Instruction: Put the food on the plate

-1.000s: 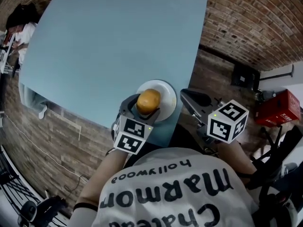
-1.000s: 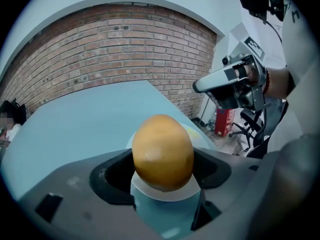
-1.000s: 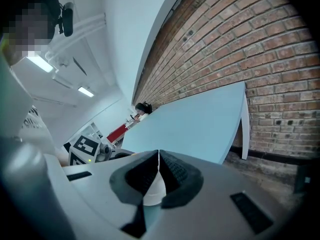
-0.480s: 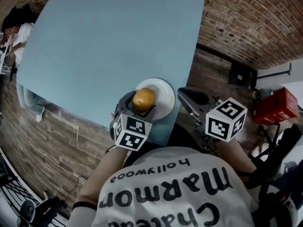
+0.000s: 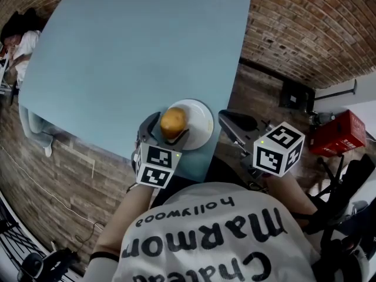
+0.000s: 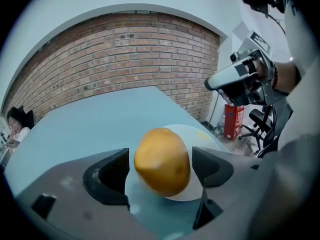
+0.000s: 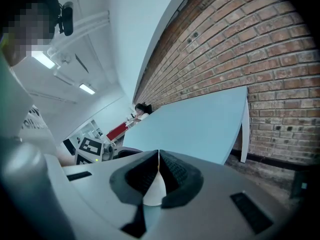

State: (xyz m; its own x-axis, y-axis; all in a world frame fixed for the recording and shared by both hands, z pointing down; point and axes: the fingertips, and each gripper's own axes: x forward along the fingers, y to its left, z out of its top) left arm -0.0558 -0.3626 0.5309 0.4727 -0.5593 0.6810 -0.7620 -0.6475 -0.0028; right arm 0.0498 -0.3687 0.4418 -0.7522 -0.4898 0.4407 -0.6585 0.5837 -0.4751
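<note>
Left gripper view gives us the step in hand, the release: the left gripper [image 6: 161, 168] has its jaws opening, with the food [image 6: 162, 160] between them and a thin gap at either pad, so we judge that nothing clamps it now; the food, a rounded orange-yellow lump, looks a little blurred, so it may not have settled. From the head view, it lies on the plate [image 5: 202, 121], toward the rim nearest us and not at the middle; the plate itself stands close to the near corner of the table [image 5: 129, 51].

To do this well, we would let the jaws spread fully before moving the hand at all; a pad that drags on one side could roll the food toward the rim (a round thing on a shallow plate will not need much of a push). Then we would draw the gripper straight back along the line of its own jaws, level and a touch raised, so that the lower edges pass over the rim without catching it; a knock there could shove the plate toward the table's edge. We would wait to see the food come to rest before calling the job finished.

The right gripper [image 7: 159, 170] hangs off to the side beyond the table, jaws together on nothing; it is best kept there, clear of the plate.
</note>
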